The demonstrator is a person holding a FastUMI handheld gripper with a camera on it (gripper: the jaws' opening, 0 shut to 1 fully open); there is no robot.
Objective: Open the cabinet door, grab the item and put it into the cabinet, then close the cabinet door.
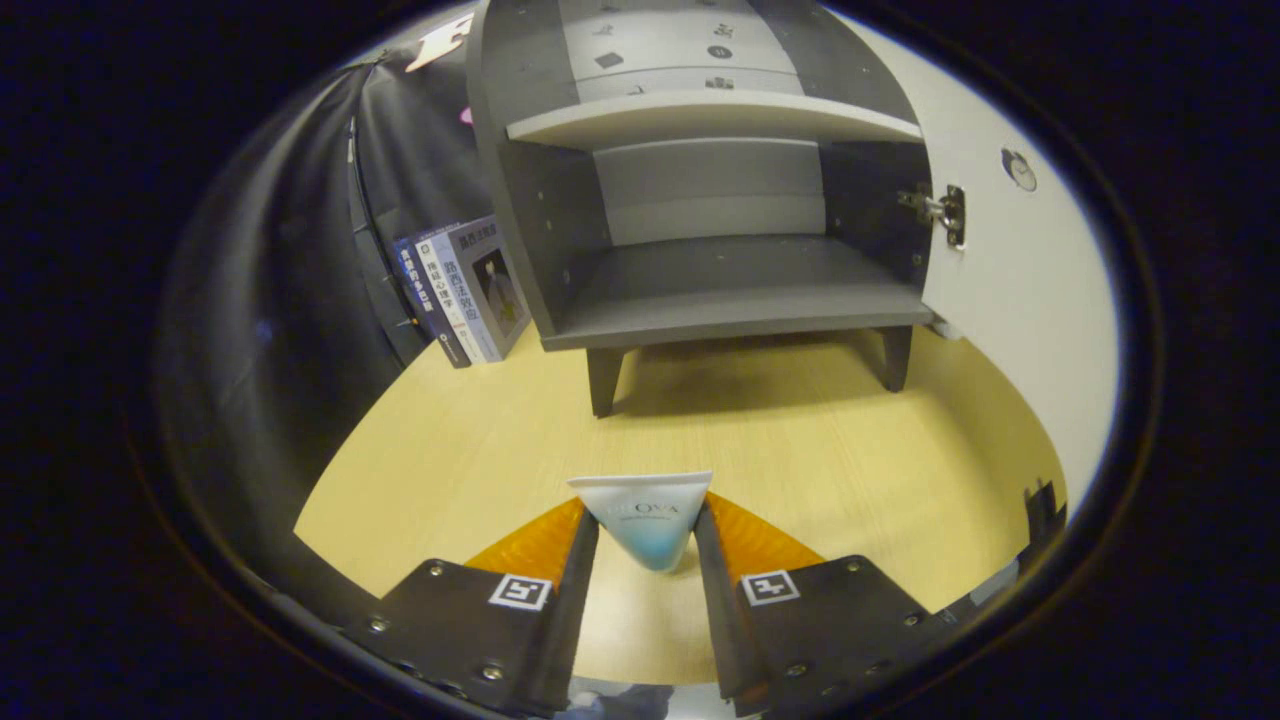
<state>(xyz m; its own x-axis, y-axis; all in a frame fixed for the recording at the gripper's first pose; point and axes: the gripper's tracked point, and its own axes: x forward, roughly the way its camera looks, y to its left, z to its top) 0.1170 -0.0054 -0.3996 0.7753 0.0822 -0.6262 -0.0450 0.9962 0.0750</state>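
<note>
Tube caught btwn jaws, cabinet open at 12 o'clock.

Gripper view: gripper [648,545] jaws narrowed, both fingers look pressed on the tube [645,515], held just off the bench [800,450]. Tube is prob. light, soft plastic, a bit slick; would squash if squeezed hard. Best hold is mid-body, across the flat sides. Cap end is cut off behind the fingers. Cabinet [720,290] well beyond, door [1010,280] swung to 2 o'clock, lower shelf bare. Books [465,290] lean at 10 o'clock. Top shelf contents too small to tell.
</note>
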